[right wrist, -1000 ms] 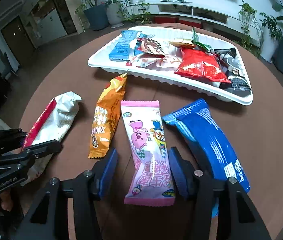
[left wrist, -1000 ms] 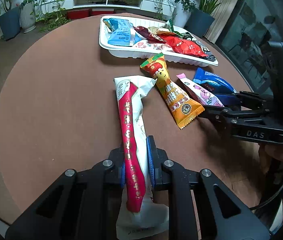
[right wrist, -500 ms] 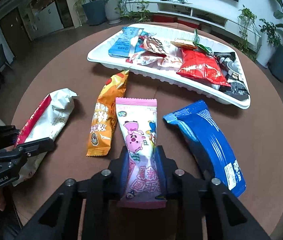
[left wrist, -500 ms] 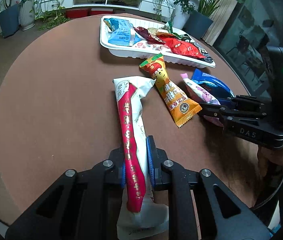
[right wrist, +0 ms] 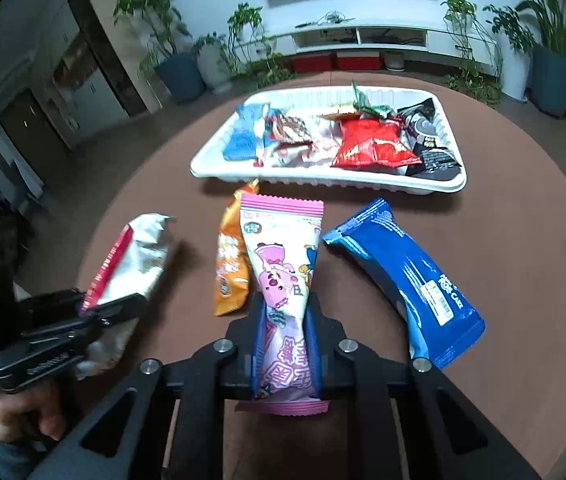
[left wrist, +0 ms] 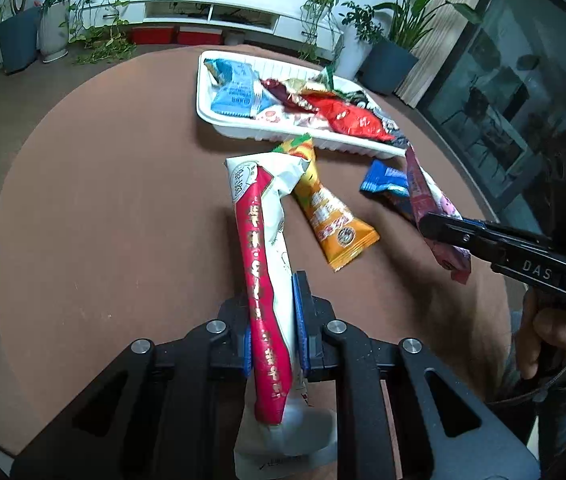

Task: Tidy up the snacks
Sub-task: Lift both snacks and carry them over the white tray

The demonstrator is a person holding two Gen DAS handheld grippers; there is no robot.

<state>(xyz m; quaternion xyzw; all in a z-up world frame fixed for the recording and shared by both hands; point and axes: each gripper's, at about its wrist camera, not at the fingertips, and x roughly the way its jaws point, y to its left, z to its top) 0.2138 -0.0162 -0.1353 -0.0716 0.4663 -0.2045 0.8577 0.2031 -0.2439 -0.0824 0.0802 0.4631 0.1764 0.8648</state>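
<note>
1. Clamping the red-and-white snack pack (left wrist: 267,280), the left gripper (left wrist: 273,320) holds it above the table (left wrist: 103,220).
2. Right gripper (right wrist: 285,344) pinches the pink snack pack (right wrist: 283,264), raised short of the white tray (right wrist: 323,174).
3. Orange pack (right wrist: 229,276) and blue pack (right wrist: 407,276) lie on the table.

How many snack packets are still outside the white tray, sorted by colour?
Red and white: 1, the red-and-white packet, held in the left gripper
Pink: 1, the pink packet, held in the right gripper
Orange: 1, the orange packet, lying on the table
Blue: 1, the blue packet, lying on the table
Total: 4
</note>
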